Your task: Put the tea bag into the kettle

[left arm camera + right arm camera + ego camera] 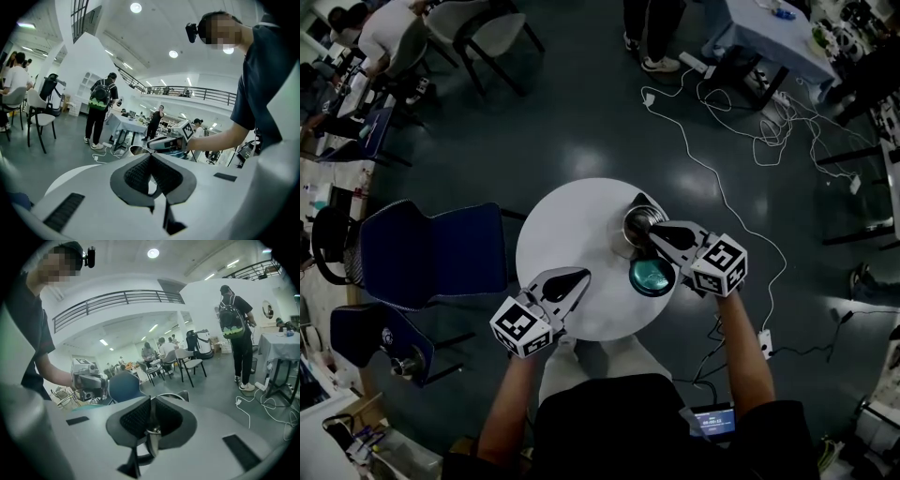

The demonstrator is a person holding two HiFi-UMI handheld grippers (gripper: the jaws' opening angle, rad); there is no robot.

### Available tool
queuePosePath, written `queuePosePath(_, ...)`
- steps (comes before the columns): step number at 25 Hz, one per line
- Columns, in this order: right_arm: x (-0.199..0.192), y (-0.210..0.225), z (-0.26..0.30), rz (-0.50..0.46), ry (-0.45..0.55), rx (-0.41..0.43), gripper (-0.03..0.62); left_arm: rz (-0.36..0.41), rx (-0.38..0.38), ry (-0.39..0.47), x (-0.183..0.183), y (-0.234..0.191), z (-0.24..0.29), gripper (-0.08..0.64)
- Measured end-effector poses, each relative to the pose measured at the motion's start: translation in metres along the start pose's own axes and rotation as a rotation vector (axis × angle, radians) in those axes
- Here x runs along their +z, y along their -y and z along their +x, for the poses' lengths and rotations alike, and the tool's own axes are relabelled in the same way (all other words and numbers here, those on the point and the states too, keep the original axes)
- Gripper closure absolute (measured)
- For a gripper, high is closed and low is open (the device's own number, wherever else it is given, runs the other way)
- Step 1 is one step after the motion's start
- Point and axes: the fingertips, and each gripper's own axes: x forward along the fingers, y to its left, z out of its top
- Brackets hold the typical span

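A steel kettle (636, 220) stands open on the right side of the round white table (562, 225). Its teal lid (652, 277) lies just in front of it. My right gripper (652, 238) hovers at the kettle's mouth, shut on a small tea bag (152, 437) that hangs from between the pads. The kettle's rim (174, 394) shows right beyond those jaws. My left gripper (583, 275) is held over the table's near left part, shut with nothing in it. In the left gripper view the kettle (138, 150) and my right gripper (164, 143) appear ahead.
Blue chairs (431, 253) stand to the left of the table. White cables (741, 141) trail over the dark floor to the right. A person with a backpack (99, 112) stands by another table (124, 125) further off.
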Motion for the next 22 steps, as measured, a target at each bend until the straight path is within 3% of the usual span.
queuePosePath(11,0.014,-0.011,-0.011,-0.012,0.034,-0.011,0.569,0.012,-0.009,0.007,0.006,0.01,-0.004,0.543)
queuePosePath(22,0.05,-0.05,-0.044,-0.114,0.054,-0.065,0.569,0.105,-0.058,0.03,0.033,0.034,-0.02,0.543)
